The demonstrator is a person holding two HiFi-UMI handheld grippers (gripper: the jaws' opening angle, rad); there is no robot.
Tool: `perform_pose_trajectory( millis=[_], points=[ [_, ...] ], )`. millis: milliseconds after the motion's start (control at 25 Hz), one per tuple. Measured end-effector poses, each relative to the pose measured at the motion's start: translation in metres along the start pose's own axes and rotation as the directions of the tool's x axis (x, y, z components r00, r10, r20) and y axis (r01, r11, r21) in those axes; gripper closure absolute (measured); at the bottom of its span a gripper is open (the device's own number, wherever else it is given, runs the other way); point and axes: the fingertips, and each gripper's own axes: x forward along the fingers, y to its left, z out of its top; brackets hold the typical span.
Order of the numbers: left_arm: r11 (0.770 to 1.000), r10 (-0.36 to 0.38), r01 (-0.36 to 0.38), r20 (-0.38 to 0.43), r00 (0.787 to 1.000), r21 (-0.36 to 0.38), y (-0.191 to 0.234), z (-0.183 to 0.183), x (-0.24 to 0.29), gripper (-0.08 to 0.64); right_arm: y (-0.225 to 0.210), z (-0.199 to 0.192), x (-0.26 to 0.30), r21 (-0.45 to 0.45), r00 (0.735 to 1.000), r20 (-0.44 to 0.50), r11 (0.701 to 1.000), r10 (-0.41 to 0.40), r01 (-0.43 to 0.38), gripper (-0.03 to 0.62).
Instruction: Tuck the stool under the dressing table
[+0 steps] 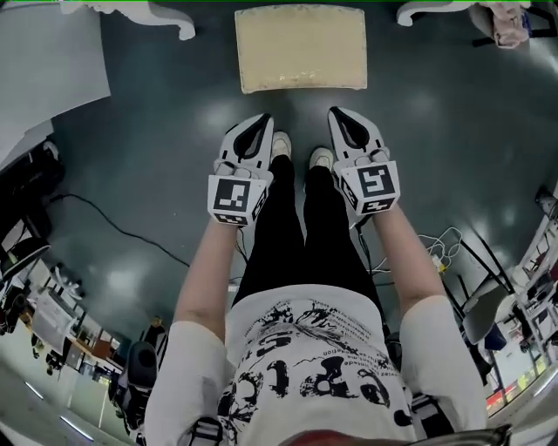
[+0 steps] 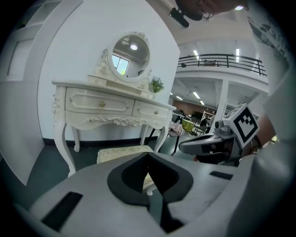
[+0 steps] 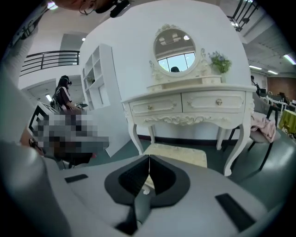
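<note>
The stool [image 1: 302,48], a low seat with a cream cushion, stands on the dark floor straight ahead of my feet, in front of the white dressing table. Only the table's curved legs [image 1: 171,19] show at the top of the head view. My left gripper [image 1: 258,124] and right gripper [image 1: 342,117] are held side by side above my shoes, short of the stool, both shut and empty. In the left gripper view the dressing table [image 2: 111,104] with its oval mirror rises behind the stool [image 2: 121,152]. The right gripper view shows the table [image 3: 185,104] and stool [image 3: 178,153] head on.
A black cable [image 1: 113,228] runs over the floor at the left, and white cables [image 1: 445,244] lie at the right. A chair with pink cloth [image 3: 262,130] stands right of the table, a white shelf unit [image 3: 99,78] to its left. A person [image 3: 63,95] stands far back.
</note>
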Motion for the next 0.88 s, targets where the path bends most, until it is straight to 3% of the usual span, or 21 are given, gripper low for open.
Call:
perform_pose_trajectory(
  millis=[280,520,680,880],
  points=[
    [0.993,0.022,-0.026,-0.037,0.999,-0.113,0.013,-0.129,0.062,0.543,-0.034,-0.133,0.073,0.029,0.99,-0.138,0.999,-0.016,0.02,0.575],
    [0.994,0.056,-0.062,-0.067,0.996,-0.085,0.033,-0.21,0.115,0.543,-0.062,-0.216,0.127,0.071,0.981,-0.185,0.995,-0.057,0.071,0.575],
    [0.993,0.072,-0.079,-0.084,0.994,-0.083,0.057,-0.244,0.141,0.543,-0.066,-0.242,0.164,0.079,0.976,-0.195,0.99,-0.095,0.112,0.575],
    [0.99,0.091,-0.101,-0.106,0.99,-0.095,0.05,-0.249,0.171,0.543,-0.084,-0.239,0.171,0.15,0.978,-0.182,0.98,-0.1,0.128,0.575]
  ],
)
